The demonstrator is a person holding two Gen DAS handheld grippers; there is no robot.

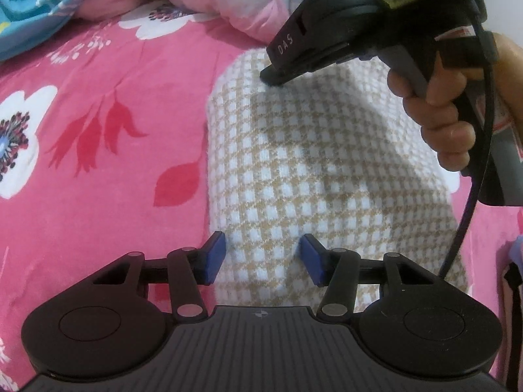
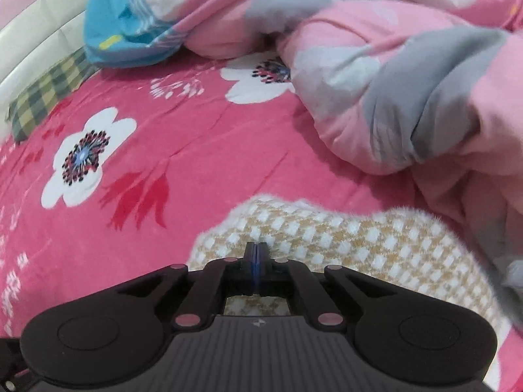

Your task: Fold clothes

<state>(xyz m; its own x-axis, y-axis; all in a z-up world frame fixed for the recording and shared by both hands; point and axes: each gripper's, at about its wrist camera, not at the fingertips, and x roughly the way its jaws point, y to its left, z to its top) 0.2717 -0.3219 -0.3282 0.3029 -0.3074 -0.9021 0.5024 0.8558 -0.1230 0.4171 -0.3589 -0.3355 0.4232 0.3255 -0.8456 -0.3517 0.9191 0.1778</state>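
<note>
Beige-and-white houndstooth knit garment (image 1: 313,170) lies folded into a compact block on the bed, on the hot-pink floral bedsheet (image 1: 98,150).

Left tongs (image 1: 263,258): blue pads spread about halfway, hovering over the garment's near edge. Knit shows in the gap between them, pads not pressing on it. Nothing held.

Right tongs (image 2: 256,251): pressed fully together, blue pad faces meeting in a thin line. Tip sits over the garment's near edge in the right wrist view; in the left wrist view the tip is at the garment's far corner. Can't tell if it touches the cloth or pinches any of it. A hand (image 1: 438,111) wraps the grip, black cable (image 1: 470,196) hanging below it.

Behind the garment: bunched pale-pink-and-grey quilt (image 2: 408,81), close to its far edge. Blue striped fabric (image 2: 127,23) at upper left, well apart. Green-and-yellow checked cloth (image 2: 49,98) at the left margin.
</note>
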